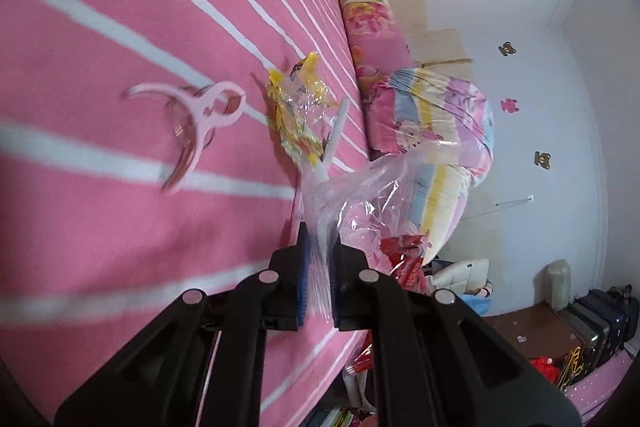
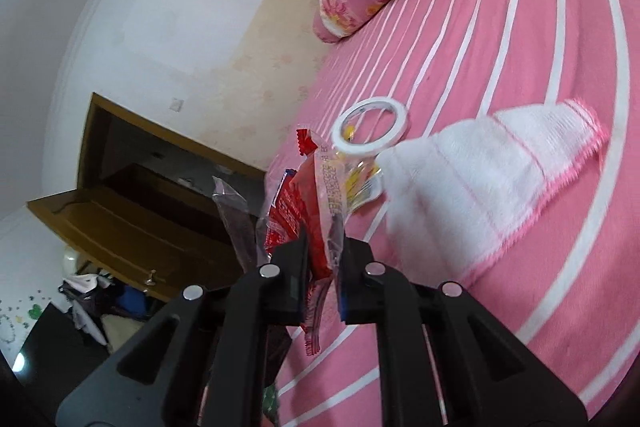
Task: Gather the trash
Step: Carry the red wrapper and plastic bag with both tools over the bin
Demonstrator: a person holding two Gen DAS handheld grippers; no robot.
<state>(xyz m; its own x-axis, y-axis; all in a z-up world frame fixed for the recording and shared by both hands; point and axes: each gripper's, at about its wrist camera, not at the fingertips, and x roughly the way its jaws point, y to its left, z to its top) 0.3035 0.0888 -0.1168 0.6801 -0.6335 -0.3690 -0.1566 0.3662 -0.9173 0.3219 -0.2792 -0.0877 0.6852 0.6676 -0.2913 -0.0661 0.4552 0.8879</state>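
The left claw point(image 1: 319, 247) is pinched shut on a clear plastic bag point(image 1: 360, 195). The bag hangs past the side edge of the pink striped bed point(image 1: 120, 227), with a red wrapper point(image 1: 404, 251) showing inside it. The right claw point(image 2: 325, 251) is pinched shut on a red wrapper point(image 2: 296, 211) near the bed's edge too. On the bed just past the left claw lies a yellow wrapper point(image 1: 296, 115), with a pink clip point(image 1: 200, 115) beside it. By the right claw sit a tape ring point(image 2: 370, 125) and a white towel point(image 2: 480, 175). The rest of the bed is open, up to the pillows point(image 1: 432, 131) at its far edge.
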